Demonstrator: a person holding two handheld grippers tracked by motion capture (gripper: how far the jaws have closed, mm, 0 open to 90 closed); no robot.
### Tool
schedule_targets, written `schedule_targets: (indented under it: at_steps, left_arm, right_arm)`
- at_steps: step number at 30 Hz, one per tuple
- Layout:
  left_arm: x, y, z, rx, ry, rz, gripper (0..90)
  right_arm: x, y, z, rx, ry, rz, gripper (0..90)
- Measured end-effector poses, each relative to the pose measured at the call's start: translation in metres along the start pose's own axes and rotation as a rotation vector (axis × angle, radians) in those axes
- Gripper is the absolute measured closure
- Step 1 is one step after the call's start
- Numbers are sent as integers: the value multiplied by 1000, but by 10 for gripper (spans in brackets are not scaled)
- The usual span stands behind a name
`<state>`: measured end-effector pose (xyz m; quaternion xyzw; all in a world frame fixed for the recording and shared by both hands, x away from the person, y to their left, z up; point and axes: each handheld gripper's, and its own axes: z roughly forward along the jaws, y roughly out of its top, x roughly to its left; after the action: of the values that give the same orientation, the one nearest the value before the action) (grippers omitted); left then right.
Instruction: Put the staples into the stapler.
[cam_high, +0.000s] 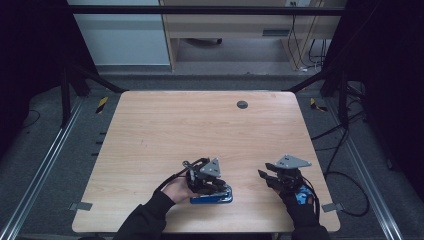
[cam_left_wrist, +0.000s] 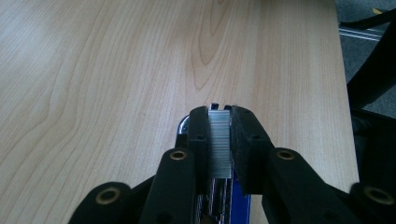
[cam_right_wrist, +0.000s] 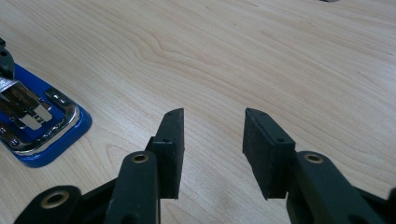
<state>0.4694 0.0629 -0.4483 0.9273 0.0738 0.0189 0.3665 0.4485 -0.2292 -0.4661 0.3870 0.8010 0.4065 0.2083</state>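
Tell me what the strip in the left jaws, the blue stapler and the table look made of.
Staple strip: bright metal, fine ribbing. Stapler: glossy blue base, probably plastic or painted metal, with a shiny chrome-like rail. Table: pale wood grain, likely laminate.

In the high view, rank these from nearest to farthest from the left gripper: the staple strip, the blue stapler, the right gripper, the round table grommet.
1. Staple strip: clamped in the left gripper.
2. Blue stapler: directly beneath it, near edge.
3. Right gripper: off to the right.
4. Round table grommet: far side of the table.
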Motion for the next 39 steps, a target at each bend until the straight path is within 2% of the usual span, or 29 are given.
schedule_targets:
  at_steps: [7,20,30,39]
  left_arm:
    - [3,-1,0,-4,-21,9,777]
    - [4,-2,2,-2,-20,17,776]
    - [4,-2,4,-18,-27,20,776]
    - [3,-1,5,-9,-29,30,776]
  right_arm:
    - [0,0,0,-1,0,-1,589]
    - [0,0,0,-3,1,1,591]
    - [0,0,0,-3,1,1,593]
    - [0,0,0,-2,2,0,593]
